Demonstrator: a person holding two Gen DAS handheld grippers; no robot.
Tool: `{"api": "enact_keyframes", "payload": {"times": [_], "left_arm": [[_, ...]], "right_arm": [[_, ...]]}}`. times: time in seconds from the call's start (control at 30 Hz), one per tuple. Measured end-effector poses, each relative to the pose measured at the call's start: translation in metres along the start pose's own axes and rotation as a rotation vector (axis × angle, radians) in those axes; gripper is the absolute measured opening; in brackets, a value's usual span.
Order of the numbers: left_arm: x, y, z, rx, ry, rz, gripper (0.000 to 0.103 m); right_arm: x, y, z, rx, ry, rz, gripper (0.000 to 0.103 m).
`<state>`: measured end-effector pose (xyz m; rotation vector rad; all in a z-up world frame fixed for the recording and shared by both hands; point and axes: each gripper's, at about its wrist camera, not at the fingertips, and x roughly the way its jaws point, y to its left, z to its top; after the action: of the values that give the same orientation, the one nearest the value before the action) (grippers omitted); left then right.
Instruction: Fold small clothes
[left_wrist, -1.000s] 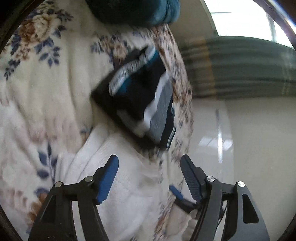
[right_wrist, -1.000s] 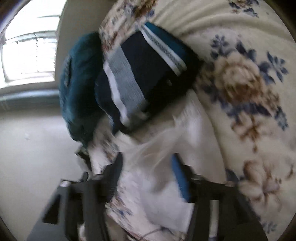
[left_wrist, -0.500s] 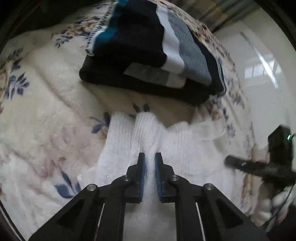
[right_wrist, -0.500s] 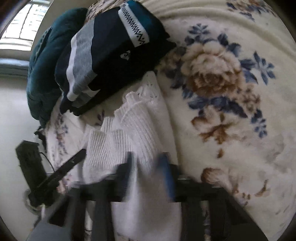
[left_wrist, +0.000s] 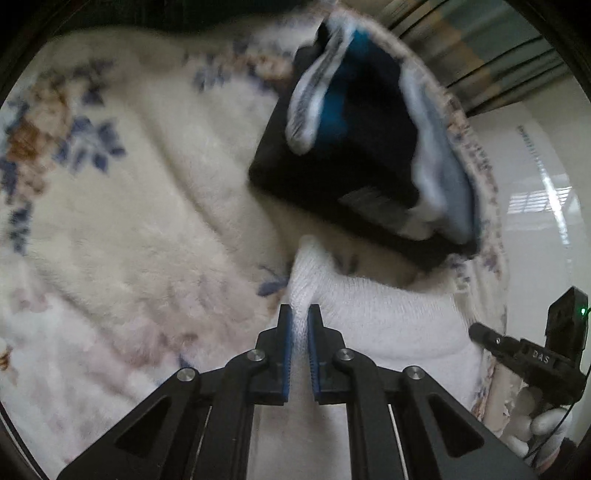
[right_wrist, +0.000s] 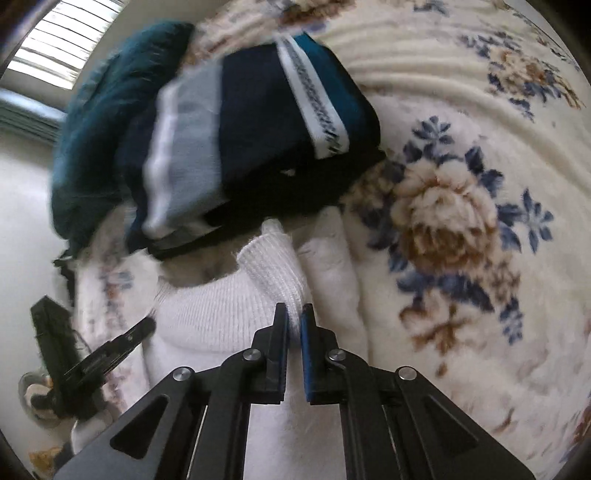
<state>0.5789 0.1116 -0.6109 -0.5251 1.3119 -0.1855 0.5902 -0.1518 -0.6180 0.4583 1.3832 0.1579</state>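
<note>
Grippers both pinch the white knit garment on the floral blanket: the left gripper and the right gripper each have their jaws clenched on a ribbed edge of it. A folded navy striped sweater lies just beyond the garment, with a teal garment at its left.

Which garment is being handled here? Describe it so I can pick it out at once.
On the cream floral blanket, just below the folded navy striped clothes, lies a white ribbed knit garment. It is the only all-white piece, pinched by both the left hand-held gripper and right hand-held gripper.
</note>
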Motion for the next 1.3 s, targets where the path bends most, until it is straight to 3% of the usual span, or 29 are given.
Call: {"api": "enact_keyframes", "payload": {"times": [0.1, 0.17, 0.23, 0.27, 0.3, 0.4, 0.5, 0.63, 0.7, 0.77, 0.93, 1.1, 1.17, 1.2, 1.3], "left_arm": [[0.021, 0.012, 0.003, -0.065, 0.084, -0.04, 0.009], [0.013, 0.017, 0.002, -0.108, 0.091, -0.104, 0.015], [-0.001, 0.021, 0.001, -0.138, 0.078, -0.171, 0.041], [-0.009, 0.022, 0.001, -0.137, 0.06, -0.194, 0.067], [-0.018, 0.022, 0.0, -0.124, 0.038, -0.212, 0.072], [-0.043, 0.02, -0.012, -0.091, 0.027, -0.128, 0.072], [-0.066, 0.031, -0.048, -0.056, 0.001, -0.024, 0.076], [-0.036, 0.079, -0.096, -0.163, 0.103, 0.02, 0.076], [-0.025, 0.095, -0.102, -0.205, 0.079, -0.033, 0.081], [-0.022, 0.105, -0.099, -0.278, 0.03, -0.157, 0.103], [-0.02, 0.129, -0.099, -0.582, -0.087, -0.227, 0.103], [-0.019, 0.133, -0.09, -0.683, -0.043, -0.229, 0.103], [-0.031, 0.118, -0.074, -0.643, -0.059, -0.206, 0.101], [-0.039, 0.102, -0.064, -0.577, -0.091, -0.183, 0.1], [-0.062, 0.042, -0.032, -0.262, -0.153, -0.073, 0.098]], "right_arm": [[0.032, -0.003, 0.01, -0.022, 0.102, -0.066, 0.009], [0.028, -0.004, 0.01, -0.032, 0.118, -0.036, 0.015], [0.016, -0.007, 0.008, -0.03, 0.117, 0.012, 0.031], [0.009, -0.011, 0.005, -0.025, 0.105, 0.03, 0.038], [0.001, -0.015, 0.003, -0.024, 0.092, 0.047, 0.04], [-0.011, -0.019, -0.004, -0.037, 0.104, 0.04, 0.041], [-0.022, -0.022, -0.015, -0.042, 0.102, 0.06, 0.047], [-0.019, -0.018, -0.032, -0.067, 0.128, 0.066, 0.049], [-0.014, -0.016, -0.038, -0.081, 0.137, 0.05, 0.049], [-0.008, -0.014, -0.042, -0.088, 0.144, 0.032, 0.049], [-0.004, -0.013, -0.044, -0.076, 0.14, 0.027, 0.05], [-0.012, -0.015, -0.037, -0.04, 0.122, 0.033, 0.05], [-0.017, -0.017, -0.034, -0.03, 0.108, 0.036, 0.05], [-0.02, -0.018, -0.031, -0.03, 0.101, 0.039, 0.05], [-0.022, -0.018, -0.021, -0.03, 0.083, 0.047, 0.05]]}}
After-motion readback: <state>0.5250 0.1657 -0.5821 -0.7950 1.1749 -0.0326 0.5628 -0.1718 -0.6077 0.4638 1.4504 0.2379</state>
